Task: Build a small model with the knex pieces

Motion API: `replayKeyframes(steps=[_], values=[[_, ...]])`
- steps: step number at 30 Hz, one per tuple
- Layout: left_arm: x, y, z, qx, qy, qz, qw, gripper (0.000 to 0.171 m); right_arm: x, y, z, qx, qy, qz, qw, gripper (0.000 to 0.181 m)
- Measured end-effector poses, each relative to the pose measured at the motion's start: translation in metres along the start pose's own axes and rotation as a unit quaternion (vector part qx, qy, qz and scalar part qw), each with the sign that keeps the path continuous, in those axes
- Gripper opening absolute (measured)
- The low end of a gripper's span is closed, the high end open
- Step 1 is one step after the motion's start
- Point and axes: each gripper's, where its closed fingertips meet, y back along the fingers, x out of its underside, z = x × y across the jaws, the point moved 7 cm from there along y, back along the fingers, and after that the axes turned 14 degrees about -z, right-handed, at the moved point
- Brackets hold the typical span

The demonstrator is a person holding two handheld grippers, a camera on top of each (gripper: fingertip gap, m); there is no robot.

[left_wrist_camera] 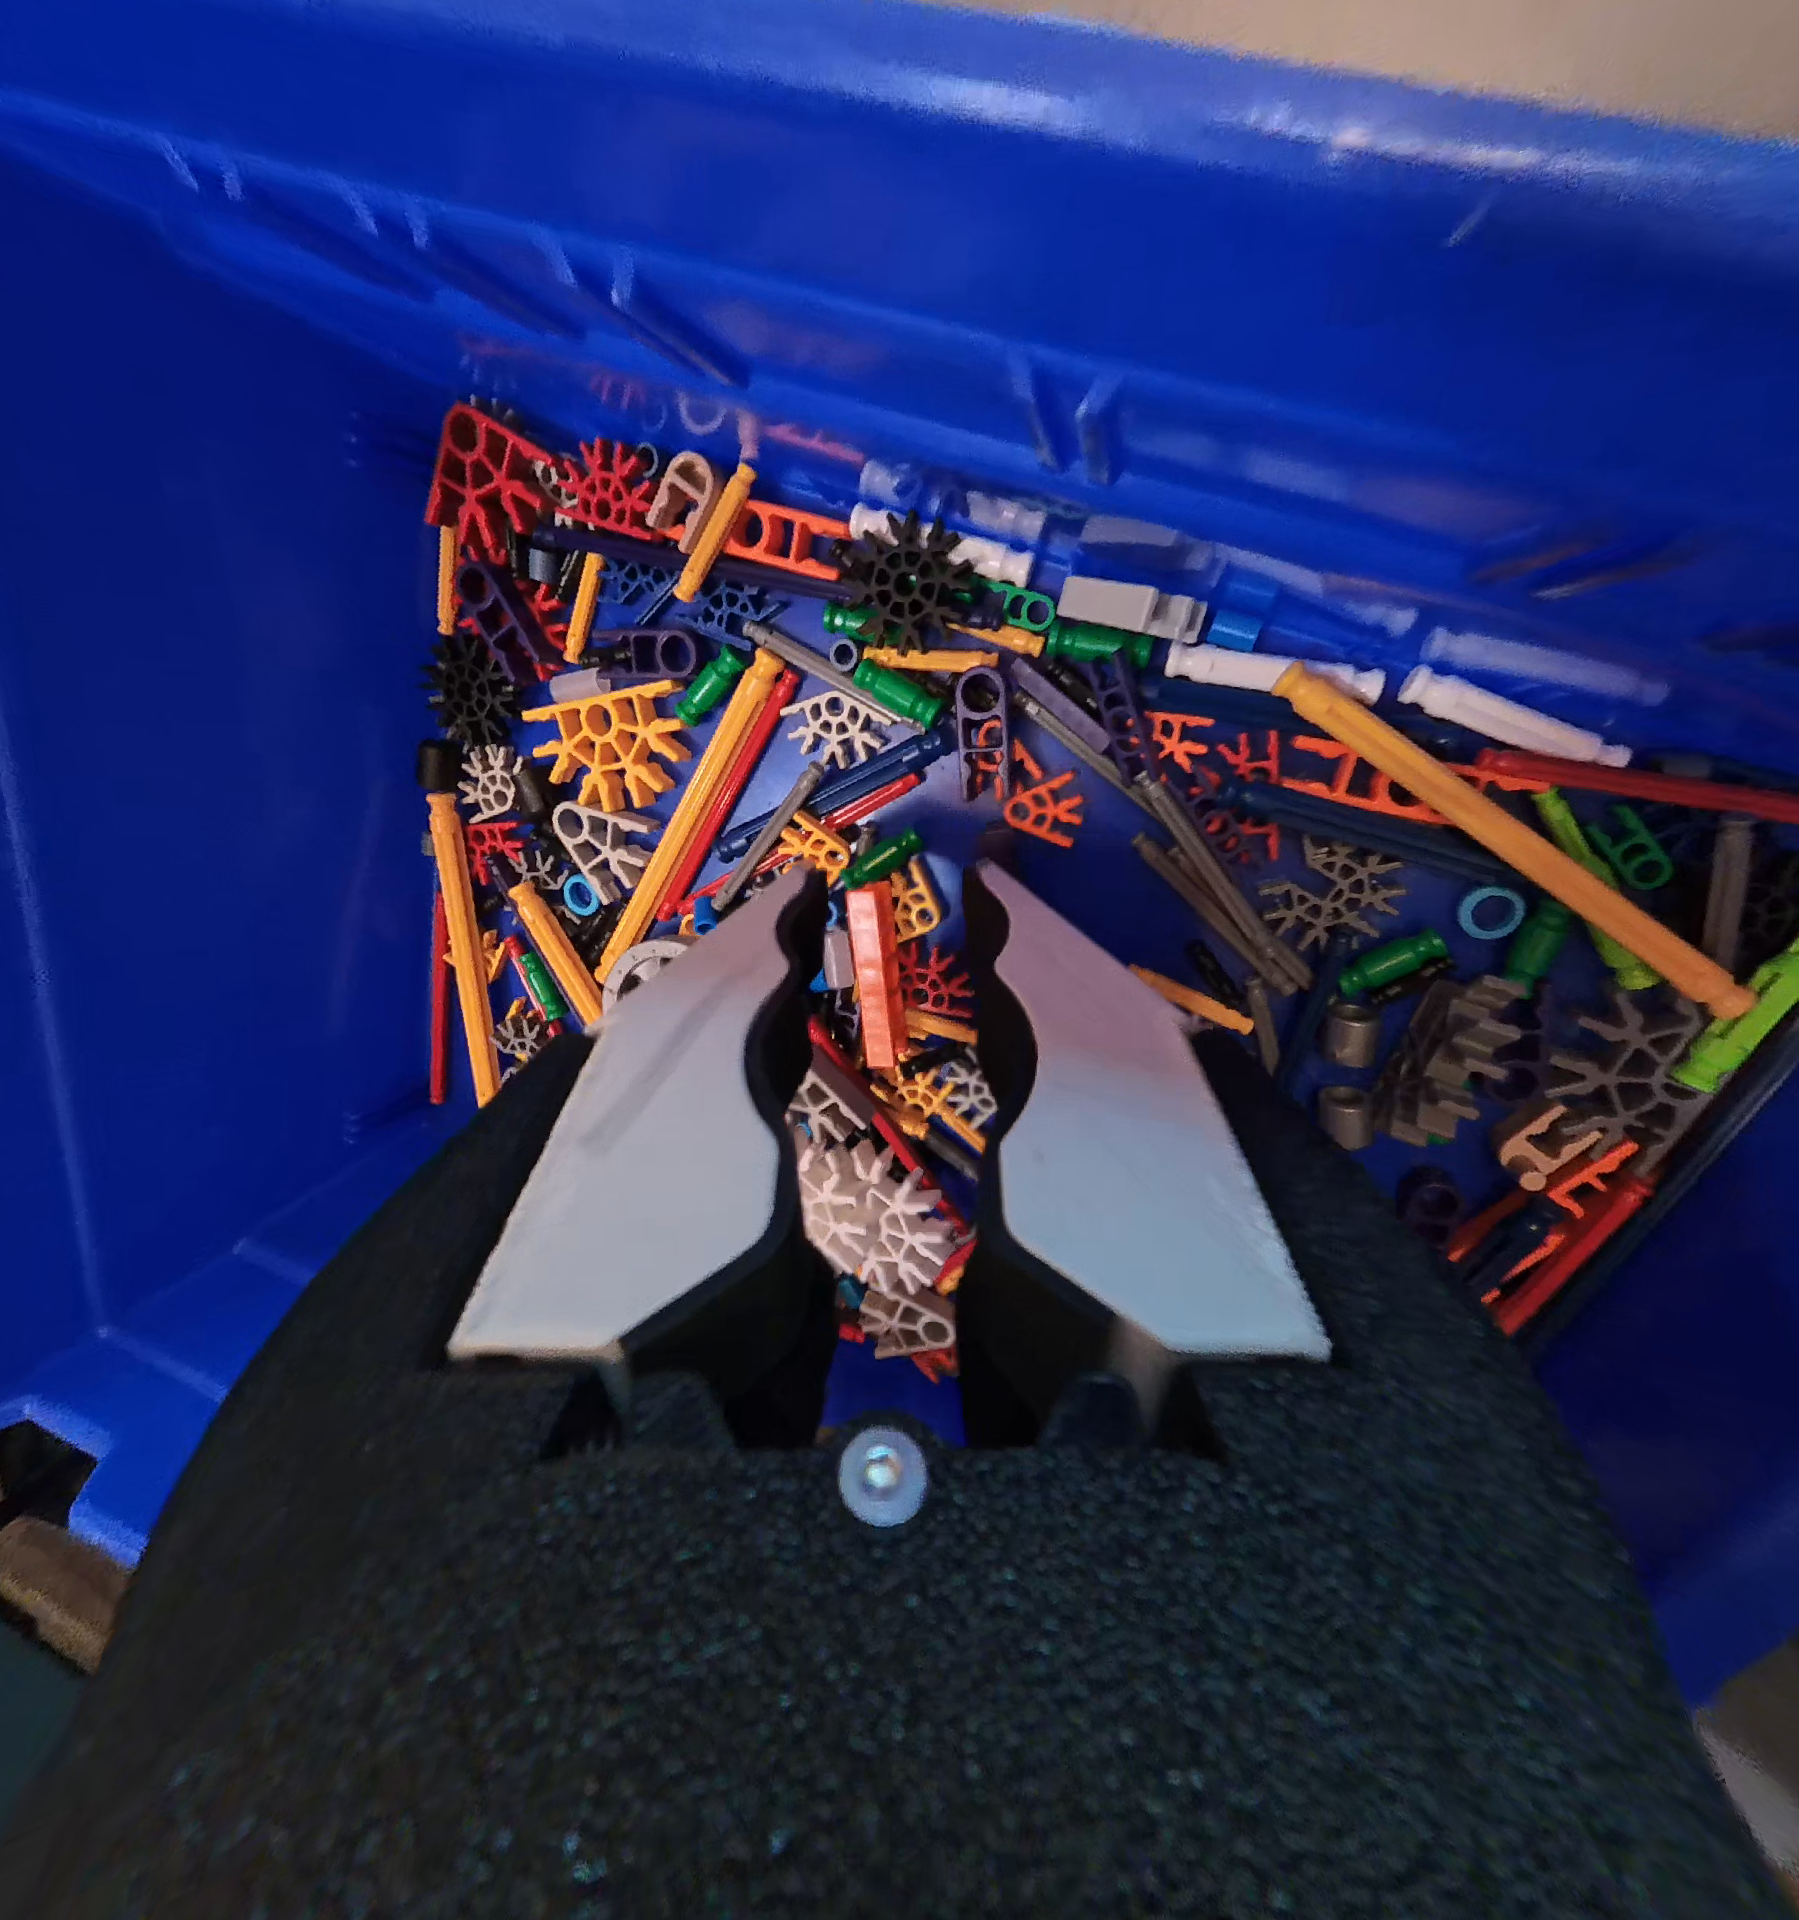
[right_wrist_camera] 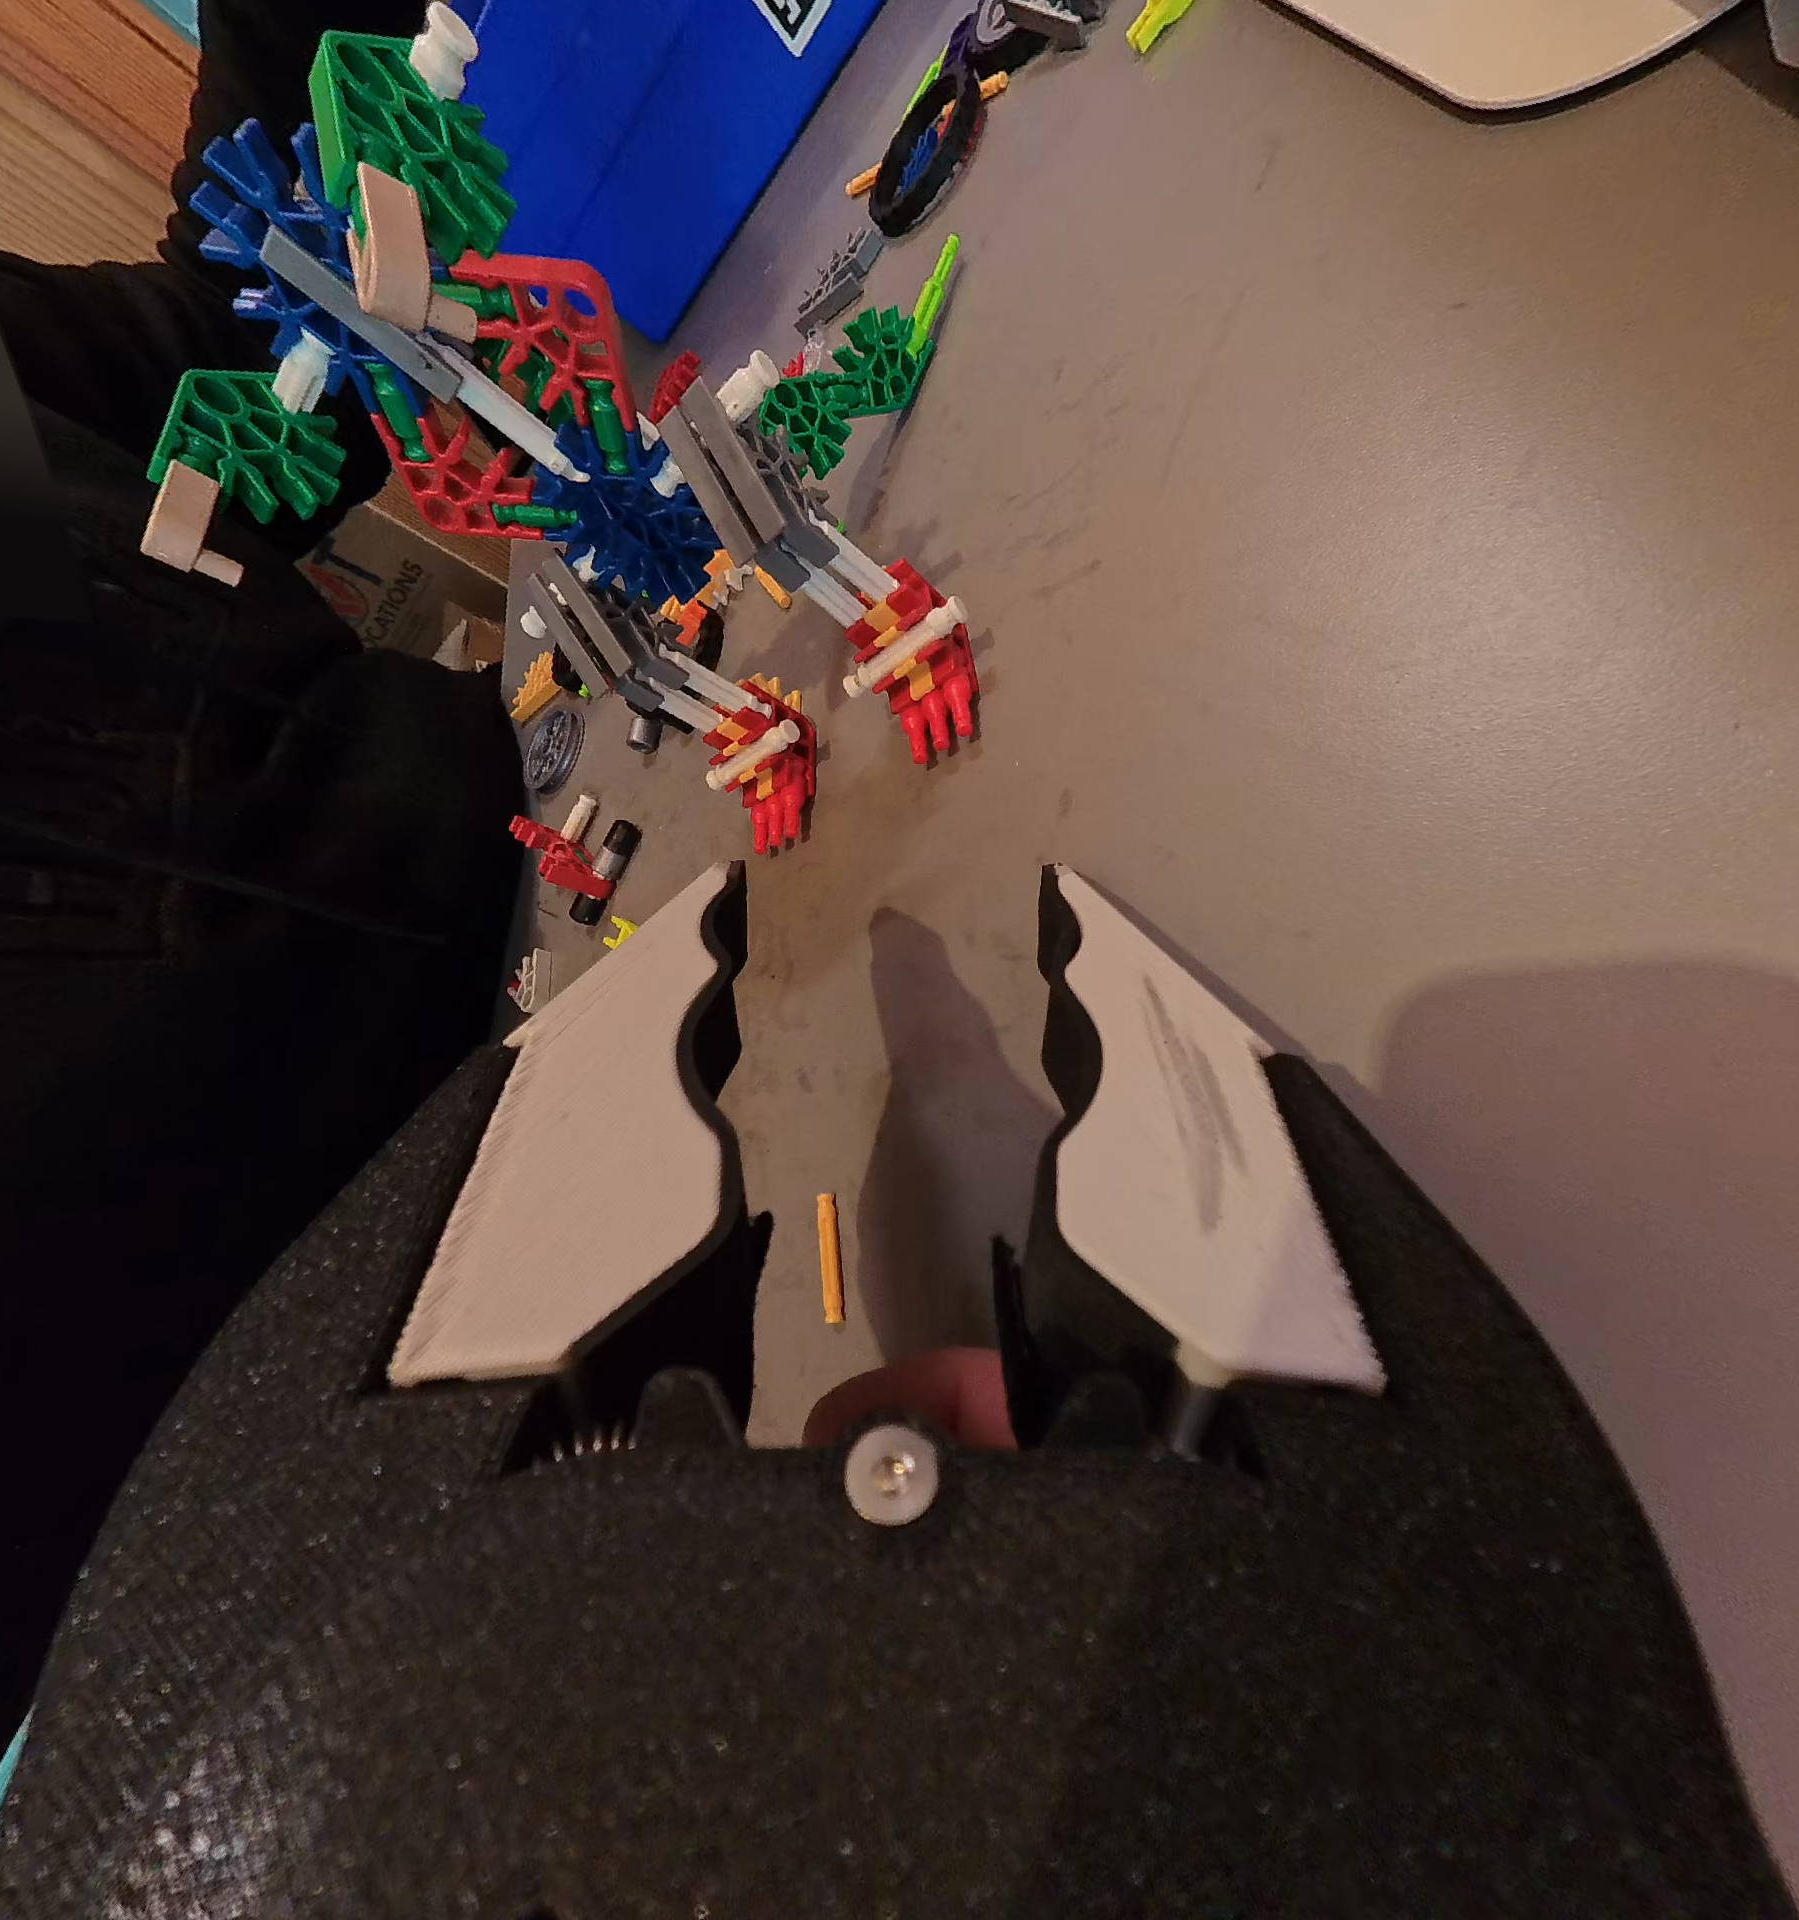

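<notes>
left hand-held gripper (left_wrist_camera: 890, 883) hangs spread inside a blue bin (left_wrist_camera: 251, 520), over loose construction-toy pieces (left_wrist_camera: 874, 727). right hand-held gripper (right_wrist_camera: 890, 878) hangs spread and empty above the grey tabletop (right_wrist_camera: 1394, 623), near a toy model (right_wrist_camera: 583, 488) and a yellow rod (right_wrist_camera: 829, 1257).

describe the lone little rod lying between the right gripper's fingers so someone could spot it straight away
Start at the grey table in the right wrist view and find the right gripper, open just above it. On the bare tabletop between its two white fingers lies a short yellow-orange rod, pointing roughly along them. It lies alone, well apart from the colourful built model and the loose parts farther ahead.
</notes>
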Motion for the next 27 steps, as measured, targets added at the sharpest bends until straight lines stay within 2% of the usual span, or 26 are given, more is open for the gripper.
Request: replayKeyframes(steps=[14,22,27], values=[[-0.013,0.003,-0.008,0.042,0.015,-0.055,0.997,0.028,0.000,0.000,0.000,0.001,0.001,0.001,1.000,0.056],[-0.012,-0.004,-0.017,0.073,0.014,-0.044,0.996,0.032,0.000,0.000,0.000,0.001,0.002,0.001,1.000,0.056],[-0.009,-0.009,-0.016,0.060,0.006,-0.027,0.998,0.028,0.000,0.000,0.000,0.001,0.002,0.001,1.000,0.056]])
